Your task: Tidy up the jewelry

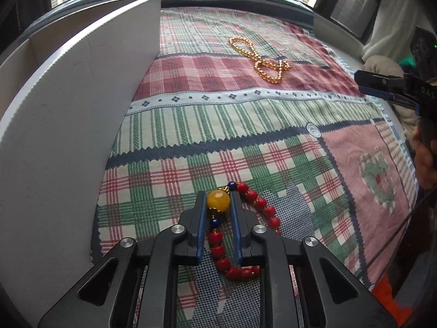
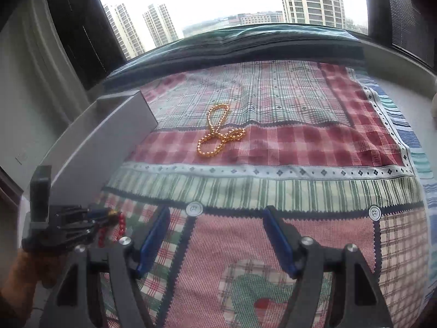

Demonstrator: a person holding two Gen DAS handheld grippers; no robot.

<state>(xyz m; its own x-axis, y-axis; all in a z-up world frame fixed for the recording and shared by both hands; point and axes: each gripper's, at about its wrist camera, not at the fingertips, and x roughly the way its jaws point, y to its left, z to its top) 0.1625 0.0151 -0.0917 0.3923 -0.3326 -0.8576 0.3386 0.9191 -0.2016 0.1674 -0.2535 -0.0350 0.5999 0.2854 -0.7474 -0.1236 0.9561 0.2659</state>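
In the left wrist view my left gripper (image 1: 218,195) is shut on the large yellow bead of a red bead bracelet (image 1: 218,248), whose red beads trail between and to the right of the fingers over the plaid cloth. A gold bead necklace (image 1: 262,61) lies farther ahead on the red check. A white box (image 1: 68,125) stands just left. In the right wrist view my right gripper (image 2: 215,220) is open and empty above the cloth. The necklace (image 2: 218,132) lies ahead of it, the left gripper (image 2: 90,218) with the red beads (image 2: 121,222) is at left beside the box (image 2: 103,147).
The patchwork cloth (image 1: 245,125) covers the table up to a dark folded edge by the window (image 2: 245,46). The right gripper's tip (image 1: 382,84) shows at the right edge of the left wrist view. An orange object (image 1: 387,295) lies at the lower right.
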